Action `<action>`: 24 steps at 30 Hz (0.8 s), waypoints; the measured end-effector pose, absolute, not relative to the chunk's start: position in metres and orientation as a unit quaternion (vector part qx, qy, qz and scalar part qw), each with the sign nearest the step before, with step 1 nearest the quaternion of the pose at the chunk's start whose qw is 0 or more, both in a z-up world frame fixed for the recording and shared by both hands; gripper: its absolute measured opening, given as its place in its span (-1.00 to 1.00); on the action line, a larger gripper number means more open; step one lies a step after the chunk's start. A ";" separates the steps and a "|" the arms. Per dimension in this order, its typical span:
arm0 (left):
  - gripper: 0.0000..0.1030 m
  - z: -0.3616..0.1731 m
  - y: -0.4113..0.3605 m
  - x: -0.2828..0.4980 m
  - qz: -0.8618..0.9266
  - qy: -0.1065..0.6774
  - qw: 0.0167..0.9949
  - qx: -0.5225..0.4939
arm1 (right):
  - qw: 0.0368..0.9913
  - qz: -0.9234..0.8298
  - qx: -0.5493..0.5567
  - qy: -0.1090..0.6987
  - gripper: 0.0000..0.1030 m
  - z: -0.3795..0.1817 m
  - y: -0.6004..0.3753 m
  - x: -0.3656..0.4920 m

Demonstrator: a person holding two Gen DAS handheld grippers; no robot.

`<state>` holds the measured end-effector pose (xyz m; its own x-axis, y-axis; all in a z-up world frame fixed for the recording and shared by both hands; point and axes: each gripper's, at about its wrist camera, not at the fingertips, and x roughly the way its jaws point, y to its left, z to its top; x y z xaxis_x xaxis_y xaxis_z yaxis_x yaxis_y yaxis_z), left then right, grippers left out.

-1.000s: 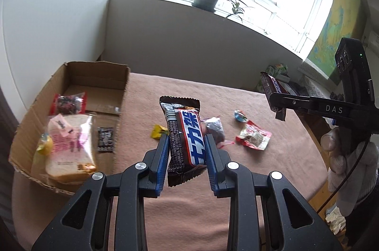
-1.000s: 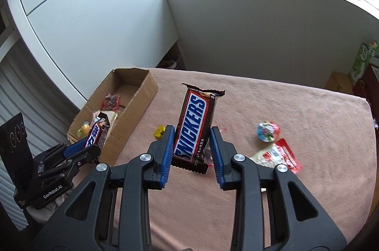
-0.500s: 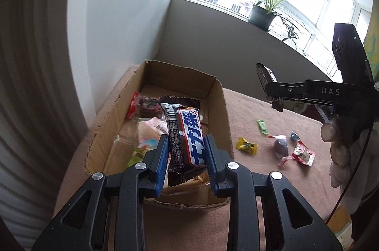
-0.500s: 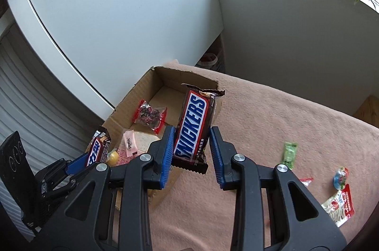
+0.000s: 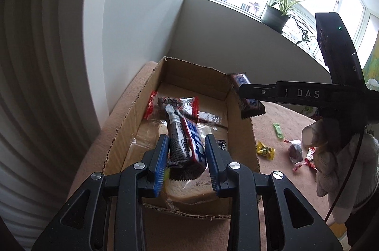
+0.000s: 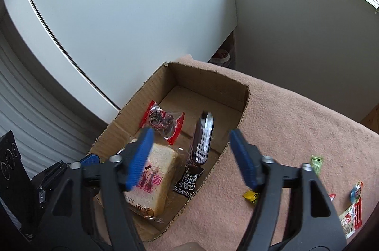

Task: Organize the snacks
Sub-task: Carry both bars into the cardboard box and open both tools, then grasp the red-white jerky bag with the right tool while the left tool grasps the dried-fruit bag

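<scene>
My left gripper point(image 5: 187, 161) is shut on a chocolate bar with a blue and red wrapper point(image 5: 186, 147), held above the cardboard box point(image 5: 241, 132). My right gripper point(image 6: 191, 156) is open and empty over the box point(image 6: 244, 104); its Snickers bar point(image 6: 202, 137) lies on edge inside the box. In the left wrist view the Snickers bar point(image 5: 248, 97) still shows at the right gripper's fingers point(image 5: 258, 91). The box also holds wrapped bread point(image 6: 151, 182), a red-ended snack packet point(image 6: 163, 122) and a small black packet point(image 6: 189, 182).
Loose snacks lie on the pink cloth right of the box: a yellow candy point(image 5: 266, 150), a green packet point(image 5: 278, 130), a dark wrapped sweet point(image 5: 295, 152) and a red-and-white packet point(image 6: 351, 217). A white wall stands behind the box. A potted plant point(image 5: 276, 16) sits on the windowsill.
Both grippers moved left over the box. My right gripper opened and let the Snickers bar fall into the box. My left gripper lowered its bar toward the box contents.
</scene>
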<state>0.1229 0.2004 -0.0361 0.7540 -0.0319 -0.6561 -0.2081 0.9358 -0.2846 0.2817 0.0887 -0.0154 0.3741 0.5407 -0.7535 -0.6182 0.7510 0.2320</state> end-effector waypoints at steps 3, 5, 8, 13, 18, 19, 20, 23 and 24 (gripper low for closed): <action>0.15 -0.035 0.200 0.122 0.050 0.343 0.921 -0.178 | 0.836 0.349 -0.040 0.421 0.74 -0.006 0.081 0.279; 0.20 -0.034 0.199 0.120 0.050 0.340 0.922 -0.180 | 0.837 0.348 -0.041 0.420 0.74 -0.003 0.075 0.278; 0.20 -0.032 0.196 0.119 0.046 0.339 0.922 -0.180 | 0.840 0.344 -0.045 0.416 0.74 0.002 0.066 0.275; 0.20 -0.028 0.187 0.117 0.036 0.339 0.923 -0.176 | 0.844 0.337 -0.040 0.414 0.74 0.008 0.044 0.269; 0.20 -0.022 0.174 0.113 0.023 0.336 0.925 -0.175 | 0.853 0.324 -0.036 0.407 0.74 0.016 0.013 0.260; 0.20 -0.021 0.171 0.112 0.021 0.336 0.926 -0.174 | 0.855 0.320 -0.033 0.407 0.74 0.018 0.005 0.258; 0.20 -0.020 0.168 0.112 0.019 0.335 0.926 -0.173 | 0.856 0.317 -0.028 0.407 0.74 0.019 -0.003 0.256; 0.20 -0.017 0.160 0.111 0.011 0.334 0.927 -0.172 | 0.859 0.309 -0.015 0.408 0.74 0.020 -0.028 0.251; 0.20 -0.016 0.157 0.110 0.008 0.333 0.927 -0.171 | 0.861 0.305 -0.013 0.408 0.74 0.021 -0.037 0.249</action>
